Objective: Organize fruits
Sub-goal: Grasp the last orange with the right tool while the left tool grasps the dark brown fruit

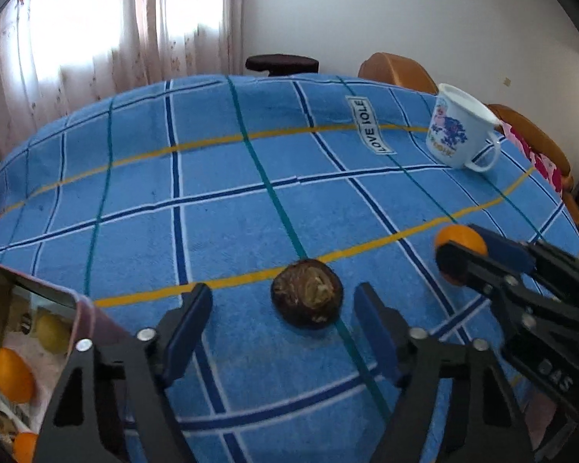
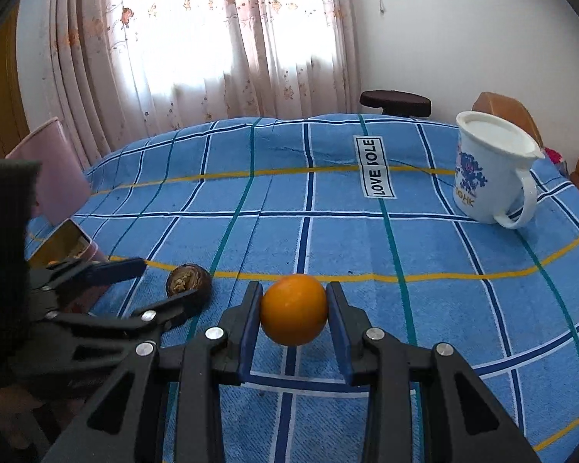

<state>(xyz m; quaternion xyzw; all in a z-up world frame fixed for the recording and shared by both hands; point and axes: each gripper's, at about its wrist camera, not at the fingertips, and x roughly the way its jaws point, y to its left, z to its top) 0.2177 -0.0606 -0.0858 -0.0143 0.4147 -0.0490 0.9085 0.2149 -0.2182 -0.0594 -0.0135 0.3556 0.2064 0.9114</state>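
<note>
**Orange fruit gripped, brown fruit next**

The small round orange fruit sits pinched between the blue pads of the right gripper, above the blue checked tablecloth. It looks firm, light and smooth-skinned, so squeezing across its widest part suits it. The dark wrinkled brown fruit lies on the cloth between the left gripper jaws, which stand apart and clear of it. Its shrivelled skin looks softer; take it gently at its sides.

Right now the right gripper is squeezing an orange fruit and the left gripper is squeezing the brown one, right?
Not quite. The right gripper does squeeze the orange fruit, but in the left wrist view the left gripper only straddles the brown fruit, with gaps on both sides.
</note>
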